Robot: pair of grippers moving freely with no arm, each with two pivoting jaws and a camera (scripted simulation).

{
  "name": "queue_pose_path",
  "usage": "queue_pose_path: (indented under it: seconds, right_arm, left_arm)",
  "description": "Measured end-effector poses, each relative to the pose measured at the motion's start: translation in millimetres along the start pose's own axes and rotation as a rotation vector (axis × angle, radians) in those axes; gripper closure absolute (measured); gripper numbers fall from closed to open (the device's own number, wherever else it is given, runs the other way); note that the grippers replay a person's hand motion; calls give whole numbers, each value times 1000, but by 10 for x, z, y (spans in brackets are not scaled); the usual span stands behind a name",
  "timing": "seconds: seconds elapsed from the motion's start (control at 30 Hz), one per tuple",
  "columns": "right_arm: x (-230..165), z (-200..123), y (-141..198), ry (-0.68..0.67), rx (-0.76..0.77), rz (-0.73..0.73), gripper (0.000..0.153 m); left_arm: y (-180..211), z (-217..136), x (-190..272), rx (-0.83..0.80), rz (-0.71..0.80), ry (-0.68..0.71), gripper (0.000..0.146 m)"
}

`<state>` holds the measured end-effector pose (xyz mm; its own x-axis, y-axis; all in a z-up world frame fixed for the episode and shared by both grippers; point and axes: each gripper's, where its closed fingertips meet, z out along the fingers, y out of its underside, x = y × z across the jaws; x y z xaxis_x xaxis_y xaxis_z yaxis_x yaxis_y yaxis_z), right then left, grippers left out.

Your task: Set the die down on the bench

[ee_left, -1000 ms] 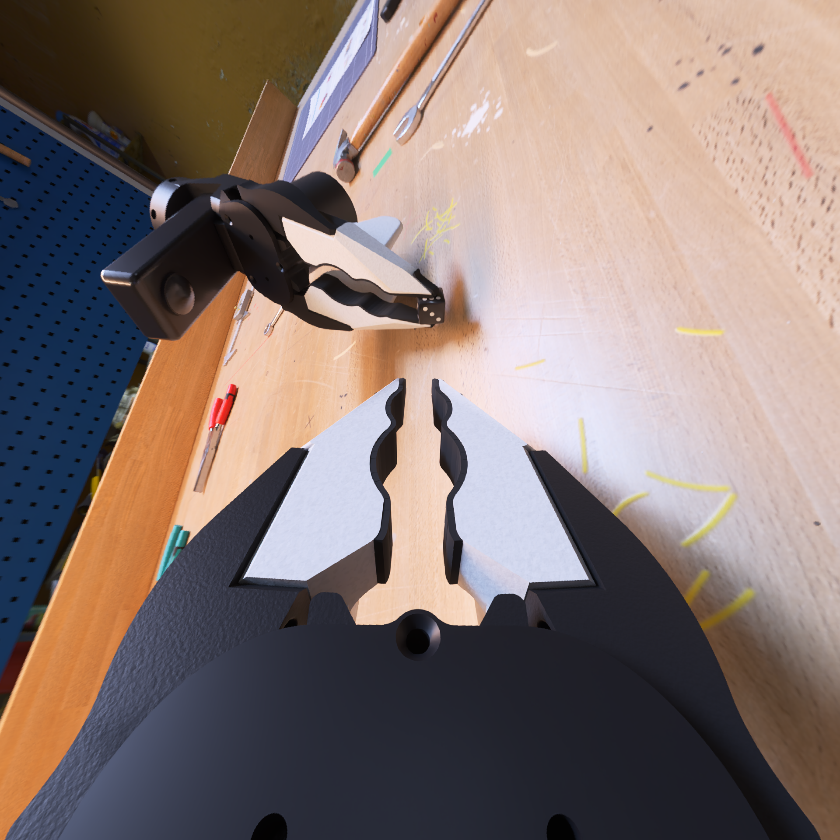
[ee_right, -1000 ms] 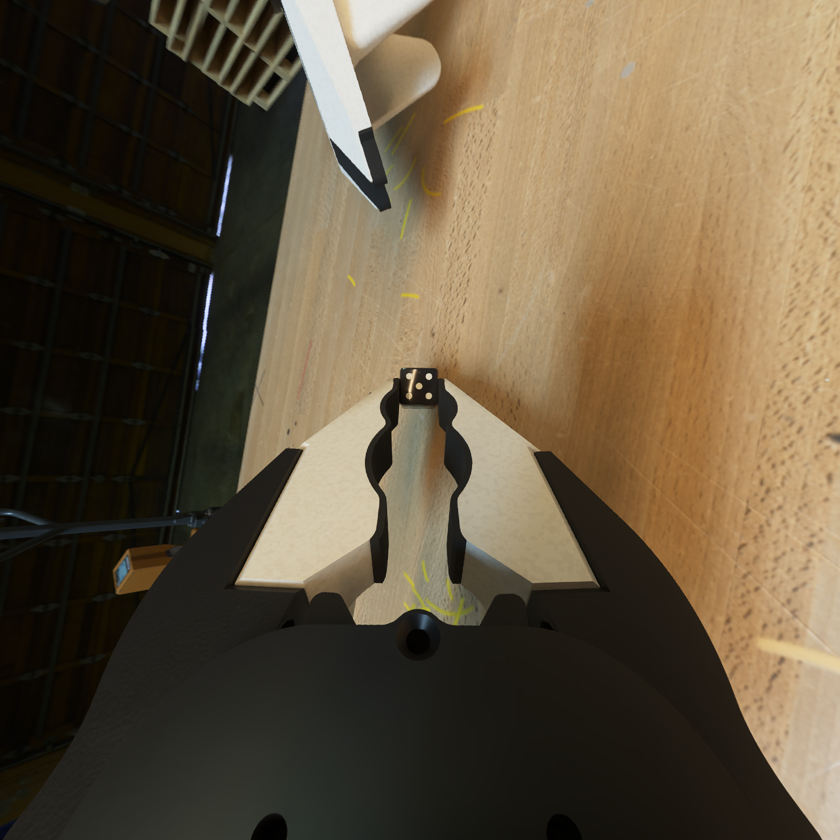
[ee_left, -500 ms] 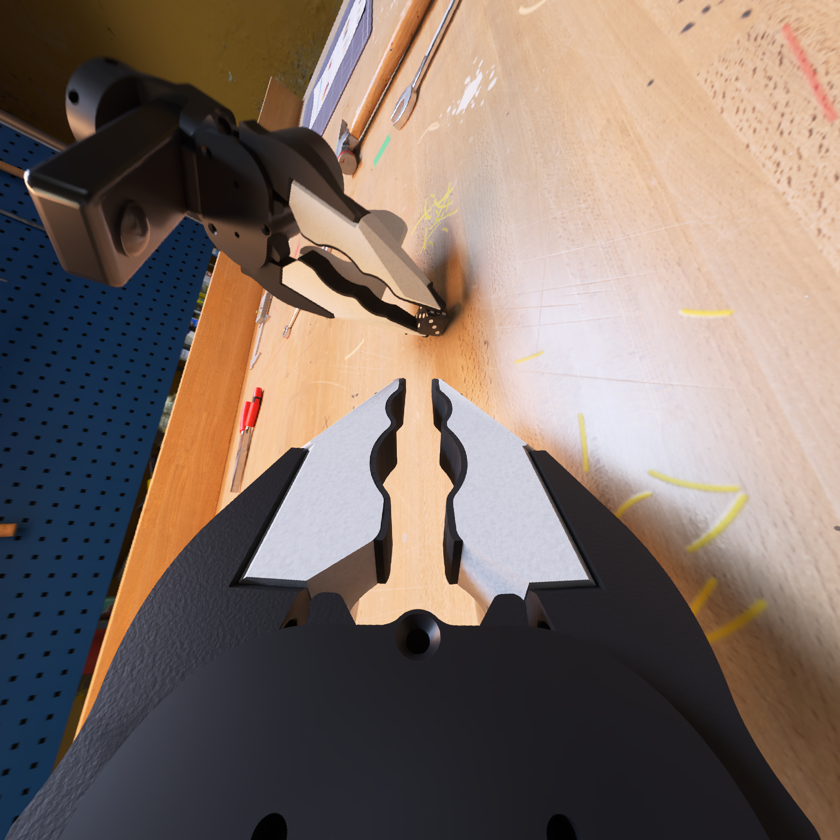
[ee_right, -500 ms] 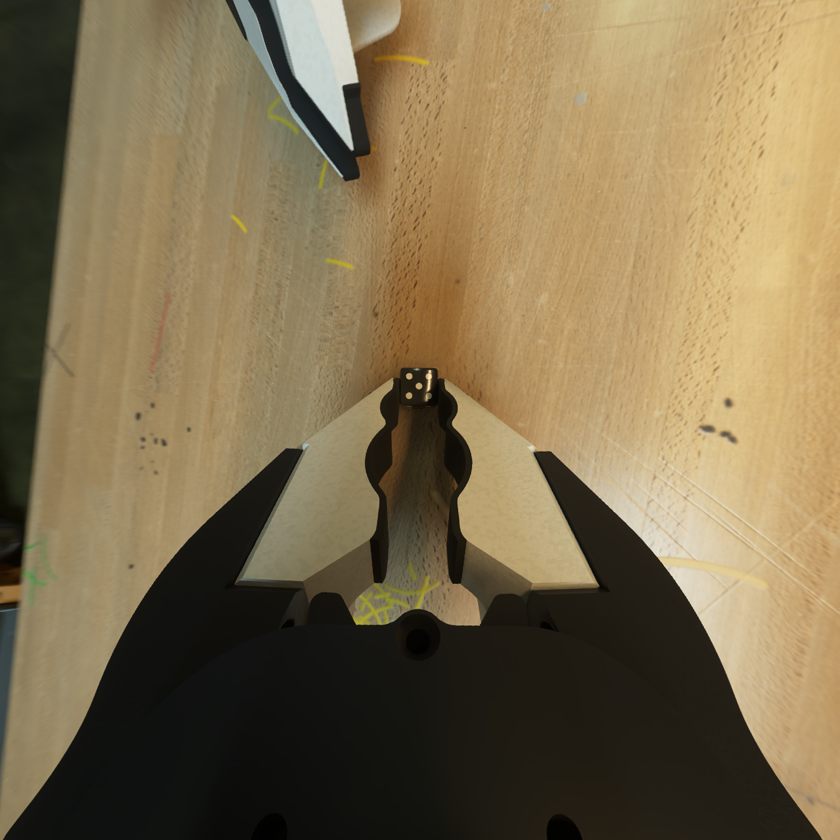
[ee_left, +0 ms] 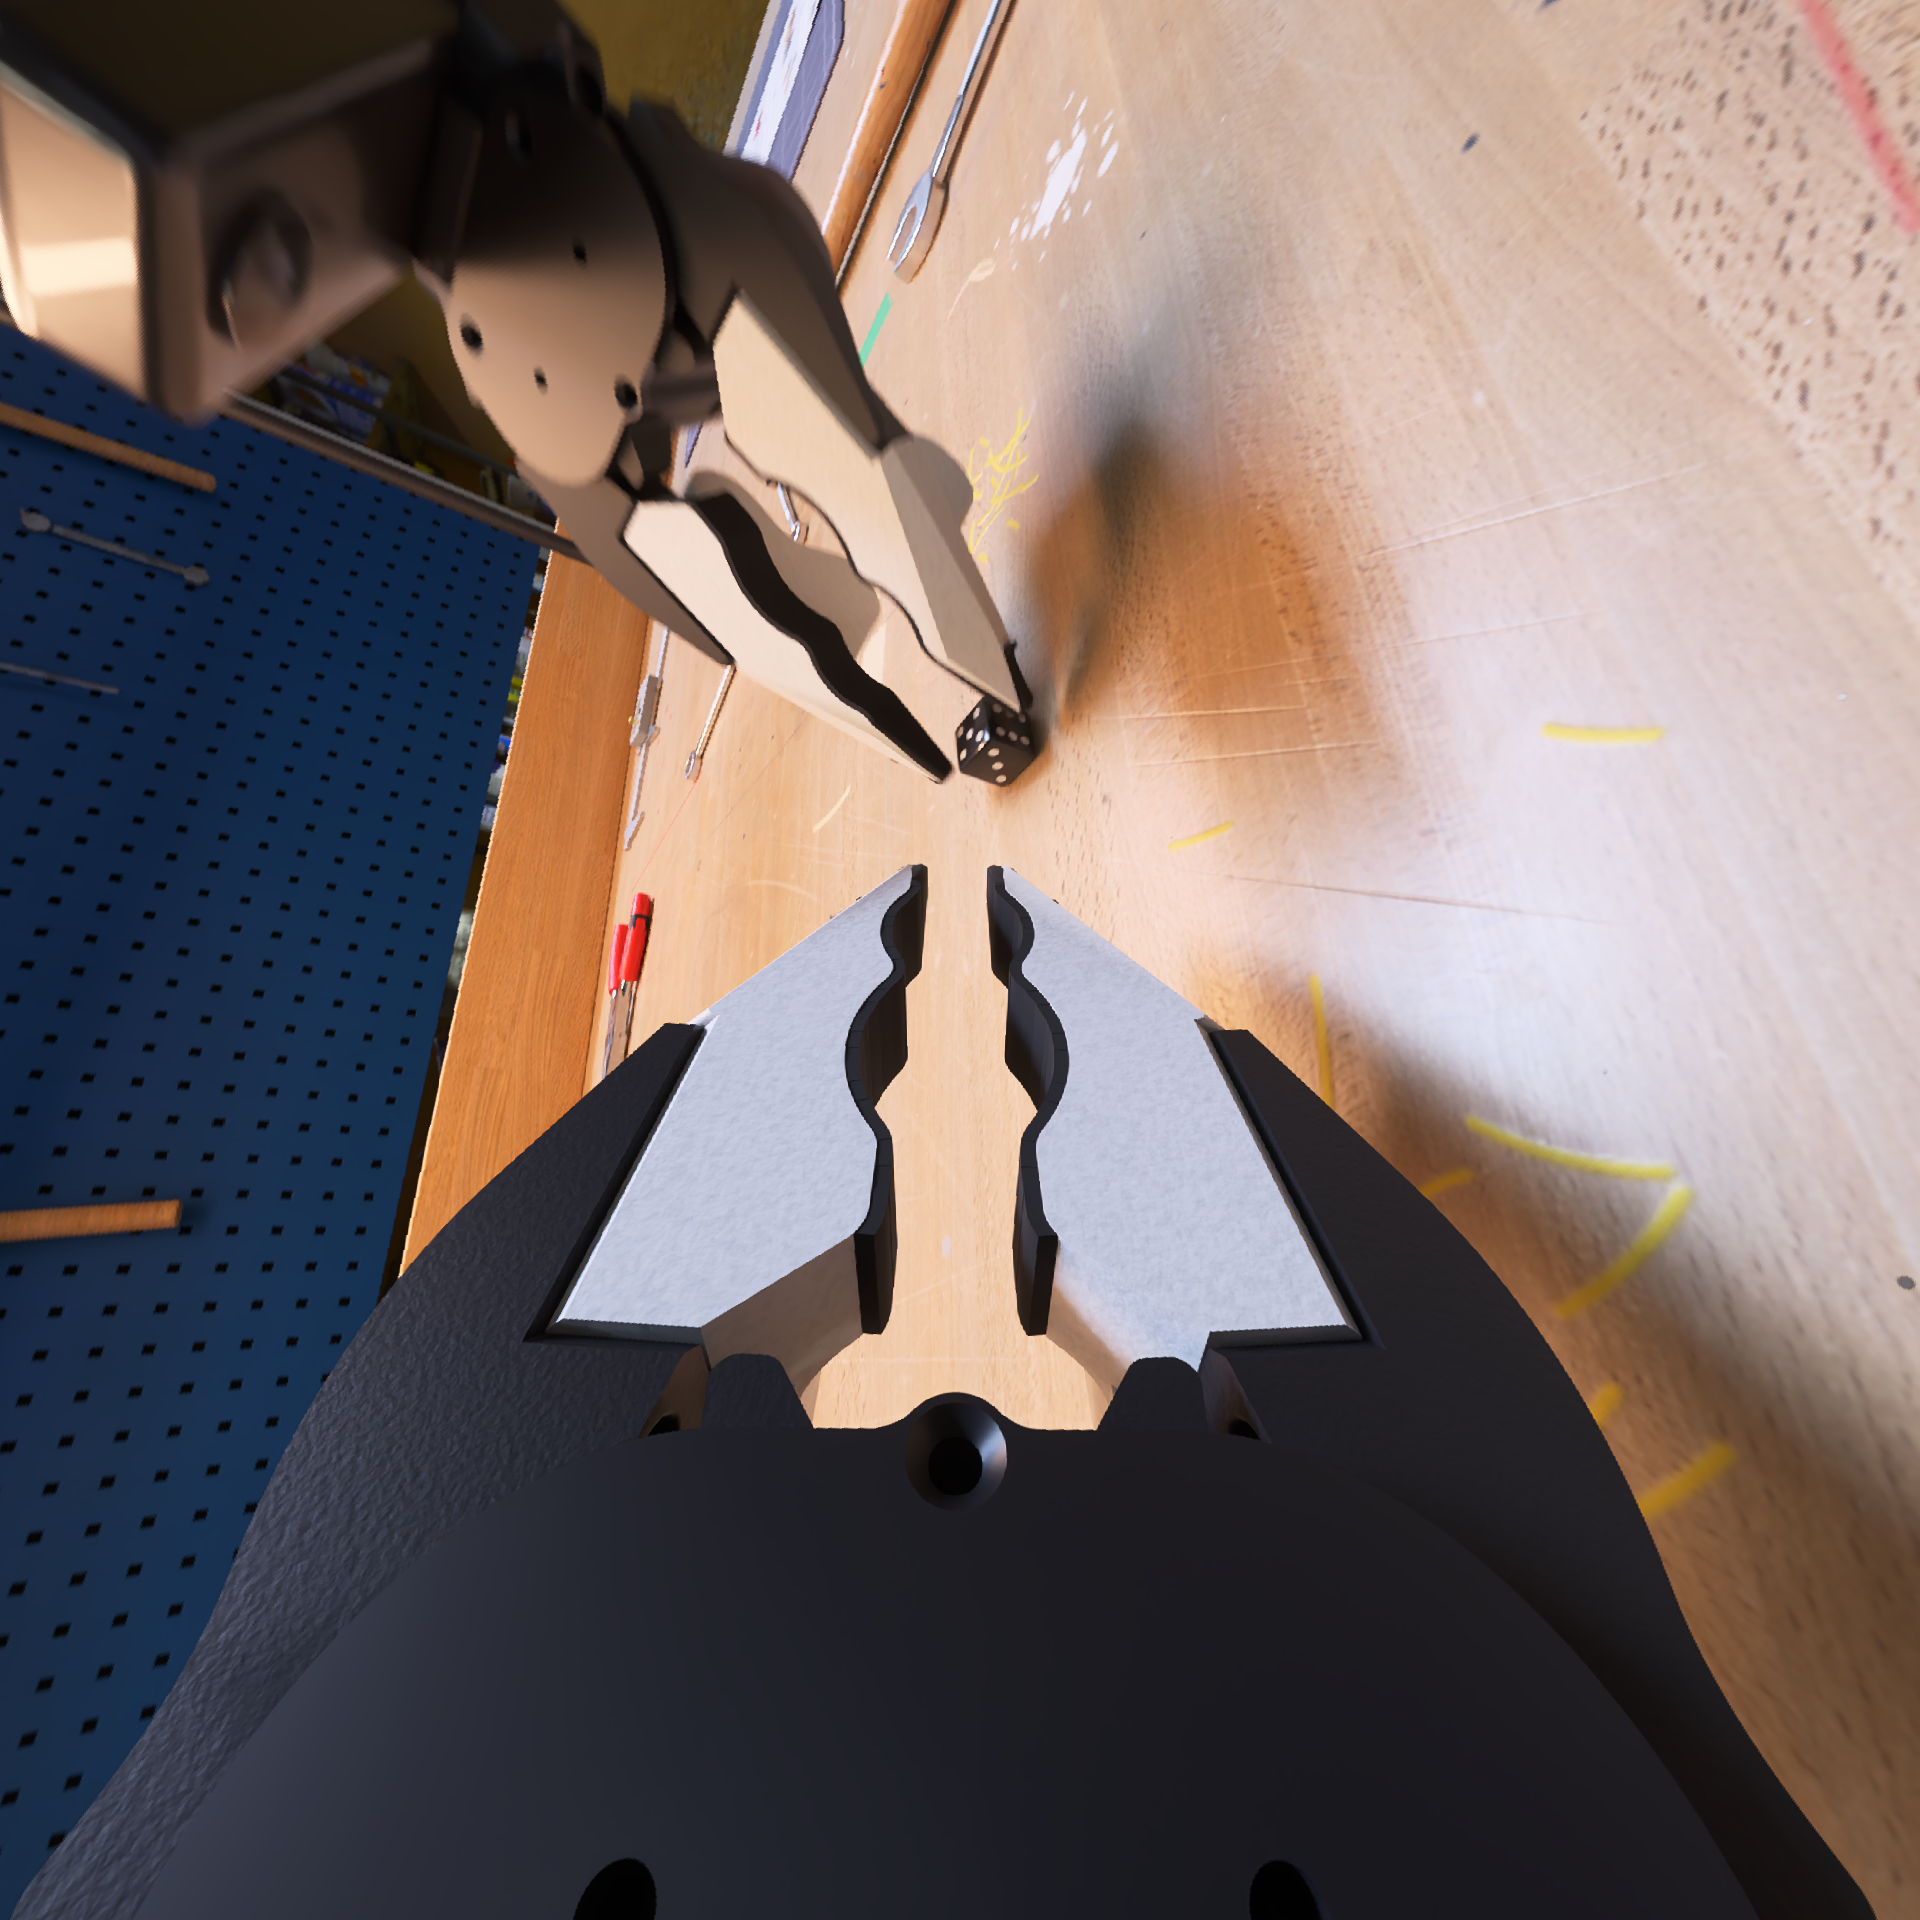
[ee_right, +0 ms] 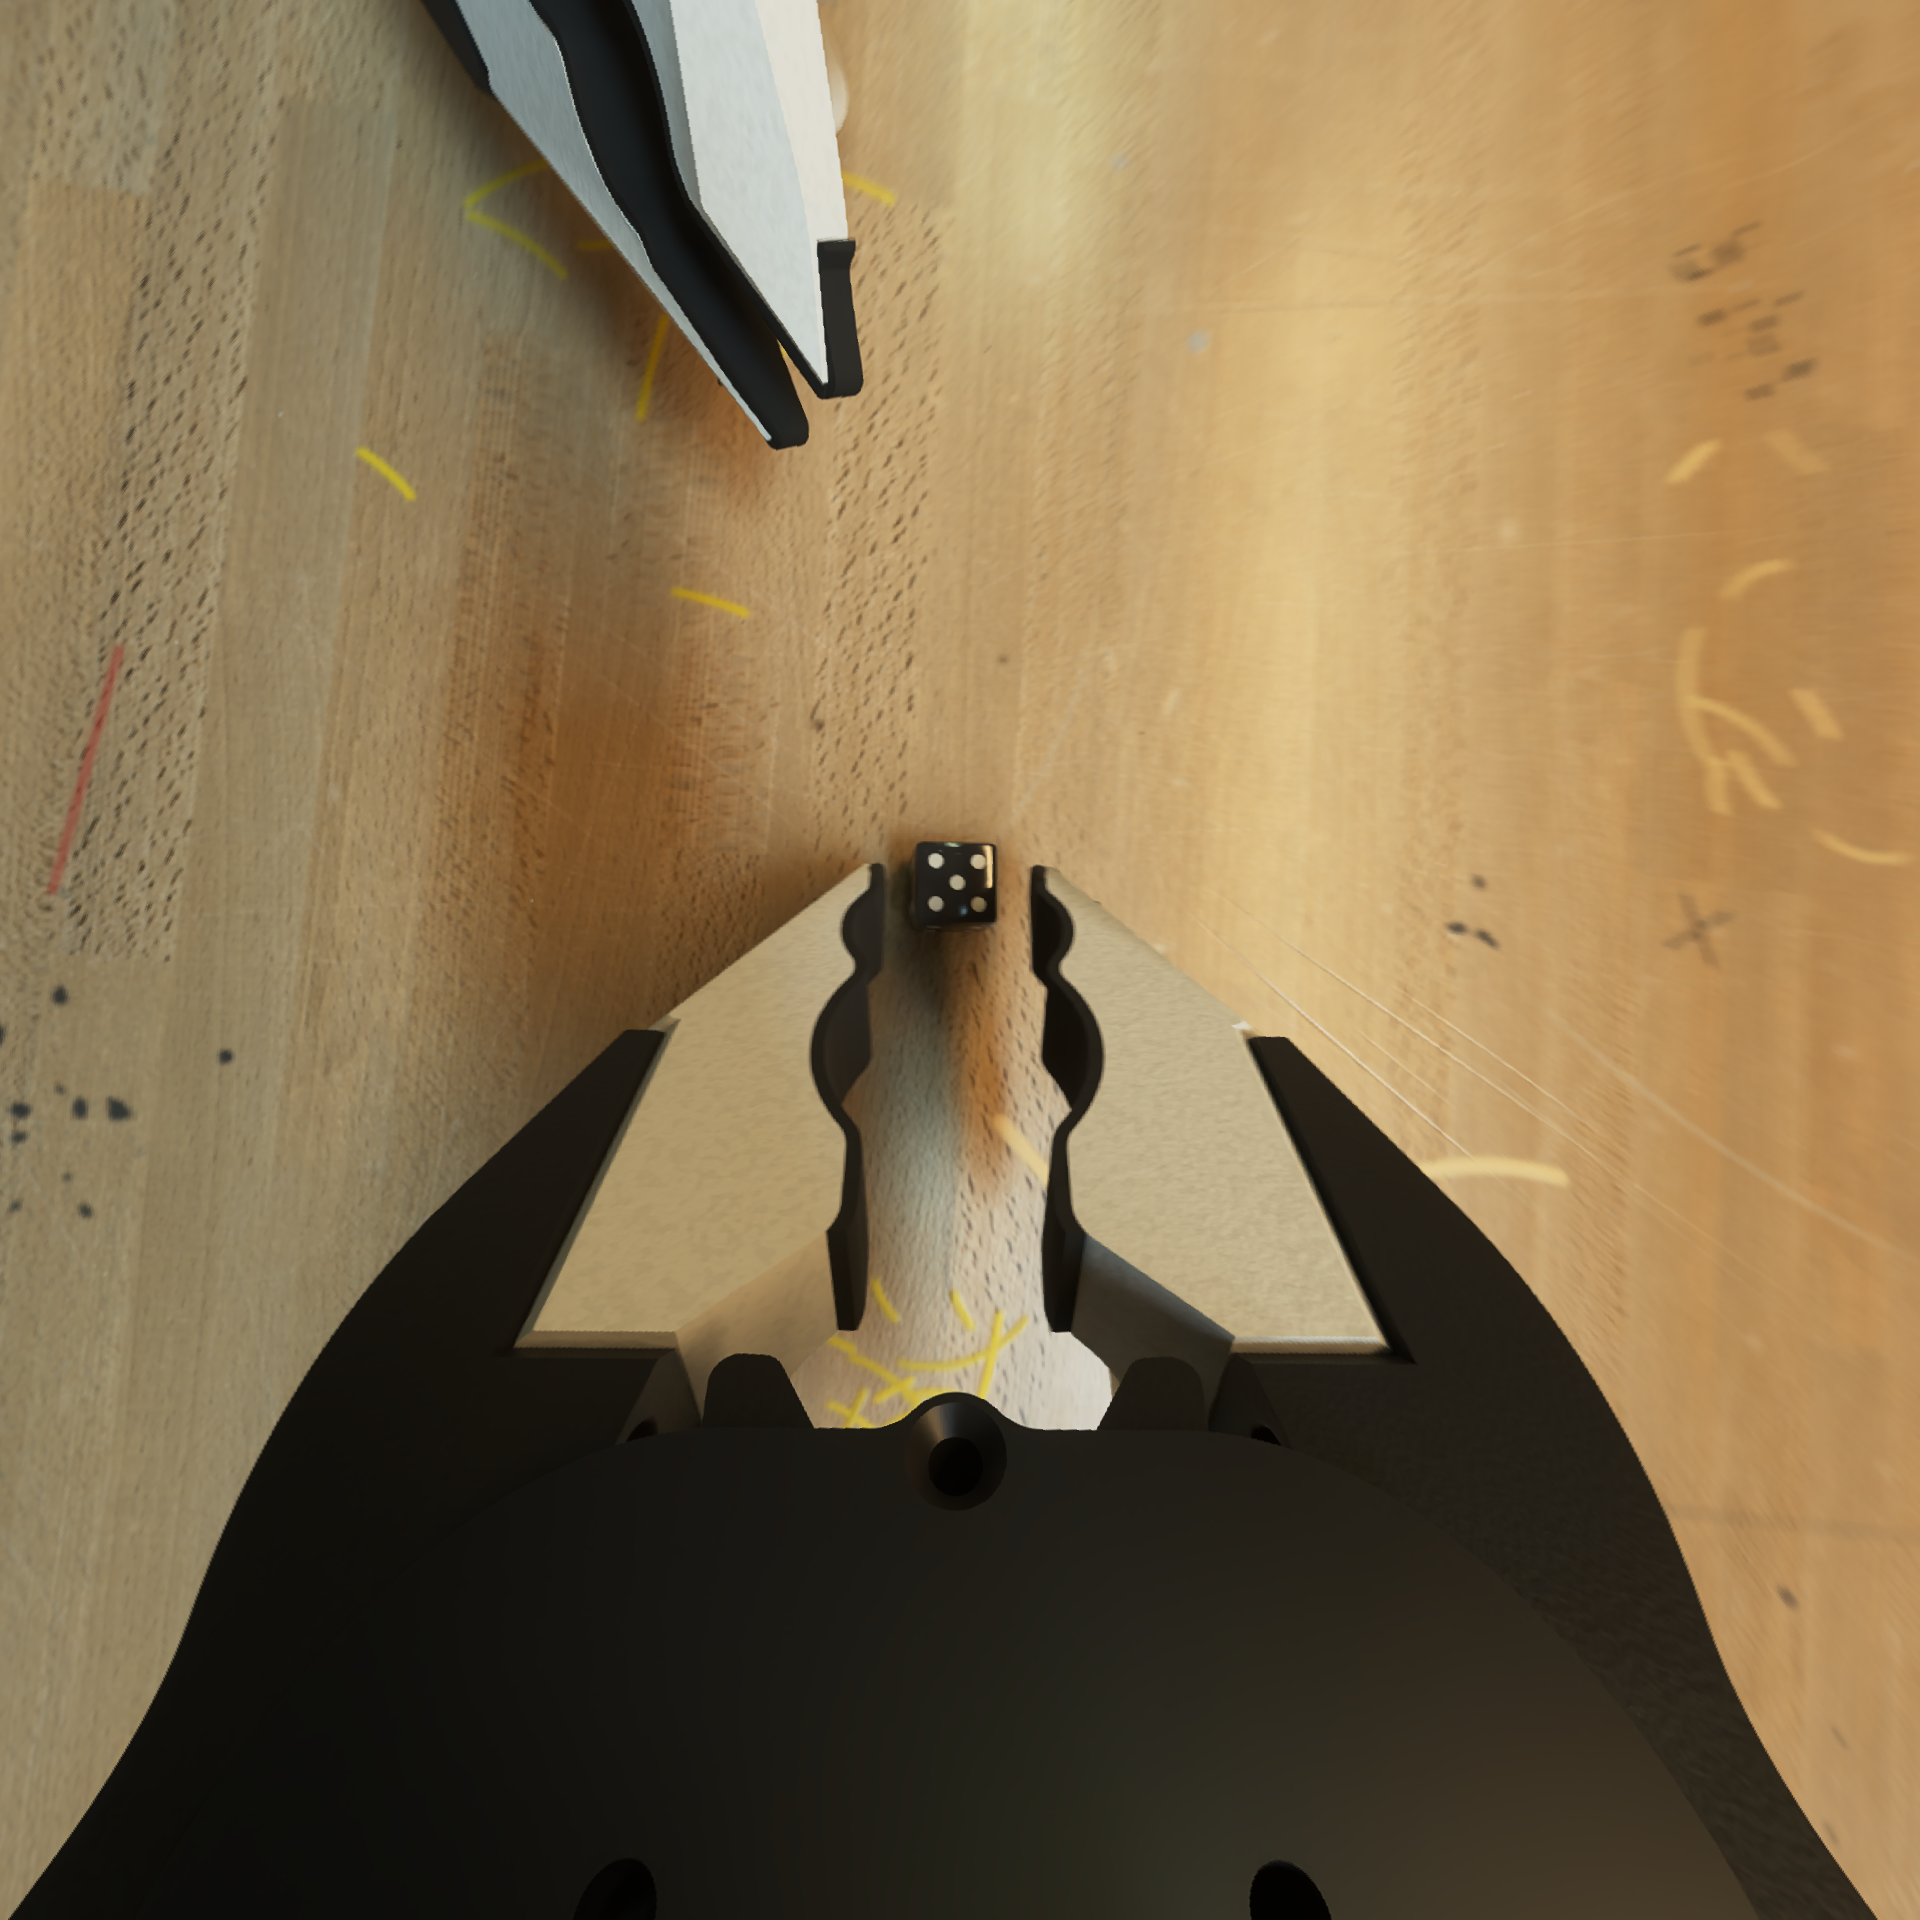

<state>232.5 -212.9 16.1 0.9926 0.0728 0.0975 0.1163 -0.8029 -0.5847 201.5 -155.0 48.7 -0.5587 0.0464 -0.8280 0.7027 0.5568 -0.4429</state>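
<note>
A small black die (ee_right: 954, 885) with white pips rests on the wooden bench (ee_right: 1403, 644). My right gripper (ee_right: 958, 883) is open, its fingers standing on either side of the die with a small gap at each side. In the left wrist view the die (ee_left: 994, 740) sits on the bench (ee_left: 1403, 582) at the tips of the right gripper (ee_left: 977, 727), which slants down from the upper left. My left gripper (ee_left: 956, 883) is empty, its jaws a narrow slit apart, just short of the die. It also shows in the right wrist view (ee_right: 816, 416), beyond the die.
A hammer handle (ee_left: 894, 114) and a wrench (ee_left: 935, 177) lie farther along the bench. A red-handled tool (ee_left: 629, 956) lies near the bench's left edge. A blue pegboard (ee_left: 208, 935) lies beyond that edge. Yellow shavings (ee_left: 1569, 1158) are scattered on the wood.
My right gripper tilted steeper, brought the die down to the bench, and opened. The die now stands free between its fingers. My left gripper stayed as it was.
</note>
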Motion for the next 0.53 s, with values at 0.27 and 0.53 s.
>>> queue_pose_path:
  seconds: [0.27, 0.53]
  right_arm:
    - [-216, -734, 341, 428, -112, -264, 107]
    - [-626, -827, 487, 329, -75, 418, 99]
  left_arm:
    - [-5, -93, 57, -14, 10, 36, 135]
    - [19, -79, -116, -121, 102, -87, 135]
